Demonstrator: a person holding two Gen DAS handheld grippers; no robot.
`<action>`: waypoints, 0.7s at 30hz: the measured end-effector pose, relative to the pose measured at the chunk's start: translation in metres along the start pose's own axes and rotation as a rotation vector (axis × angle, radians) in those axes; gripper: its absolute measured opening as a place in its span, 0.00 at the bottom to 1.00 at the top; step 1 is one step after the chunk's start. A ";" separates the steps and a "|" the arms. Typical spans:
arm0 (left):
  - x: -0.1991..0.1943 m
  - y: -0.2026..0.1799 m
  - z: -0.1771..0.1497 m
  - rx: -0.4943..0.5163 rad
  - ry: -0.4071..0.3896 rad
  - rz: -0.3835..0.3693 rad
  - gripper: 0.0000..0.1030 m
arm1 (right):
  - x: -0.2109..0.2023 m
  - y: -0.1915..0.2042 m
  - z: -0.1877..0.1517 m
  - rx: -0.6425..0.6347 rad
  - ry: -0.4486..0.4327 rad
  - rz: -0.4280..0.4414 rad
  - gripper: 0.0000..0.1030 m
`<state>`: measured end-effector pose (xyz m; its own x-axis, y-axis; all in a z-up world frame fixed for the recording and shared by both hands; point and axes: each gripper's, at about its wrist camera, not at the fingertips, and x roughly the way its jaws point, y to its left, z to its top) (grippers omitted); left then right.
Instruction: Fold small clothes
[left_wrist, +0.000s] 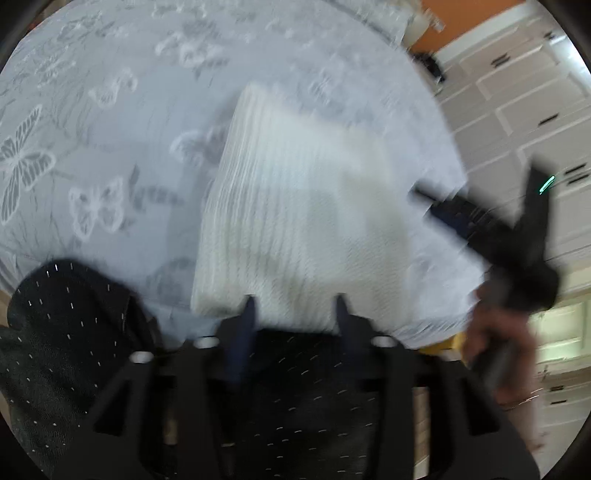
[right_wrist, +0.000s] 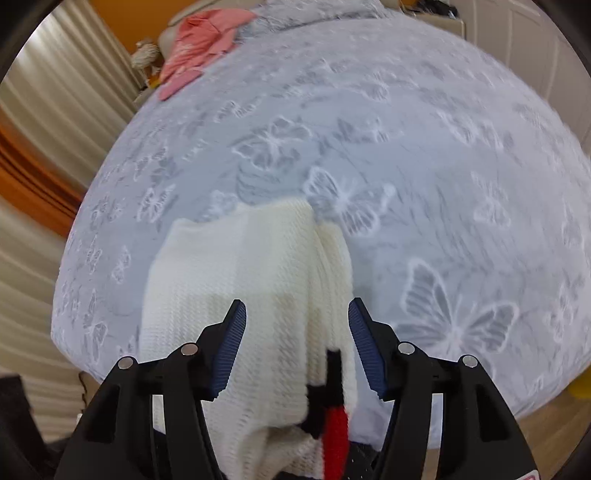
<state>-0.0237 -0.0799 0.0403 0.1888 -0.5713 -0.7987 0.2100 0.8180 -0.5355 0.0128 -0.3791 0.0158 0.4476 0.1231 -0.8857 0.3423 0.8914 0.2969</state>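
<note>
A cream knitted garment lies folded into a rough rectangle on the butterfly-print bedsheet. My left gripper hovers at its near edge, jaws apart with nothing pressed between them. In the right wrist view the same garment is doubled over, with a ridge of folded knit on its right side and a black and red patch near the bed's edge. My right gripper is open above it, pads clear of the cloth. The left wrist view is blurred.
A pink garment lies at the bed's far corner. A hand is at the right of the left wrist view. White cabinets stand beyond the bed, a curtain on the other side. Dark dotted clothing fills the near foreground.
</note>
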 end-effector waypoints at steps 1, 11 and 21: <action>-0.005 -0.001 0.006 -0.002 -0.021 -0.009 0.54 | 0.005 -0.003 -0.004 0.020 0.024 0.012 0.55; 0.008 0.001 0.048 0.003 -0.052 0.062 0.60 | -0.004 0.016 -0.017 -0.004 -0.013 0.148 0.14; 0.032 0.002 0.047 0.051 -0.010 0.090 0.66 | 0.022 -0.011 -0.028 0.035 0.060 0.059 0.41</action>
<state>0.0280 -0.1000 0.0263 0.2186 -0.4967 -0.8399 0.2400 0.8617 -0.4471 -0.0044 -0.3745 -0.0166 0.4178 0.2016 -0.8859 0.3458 0.8664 0.3602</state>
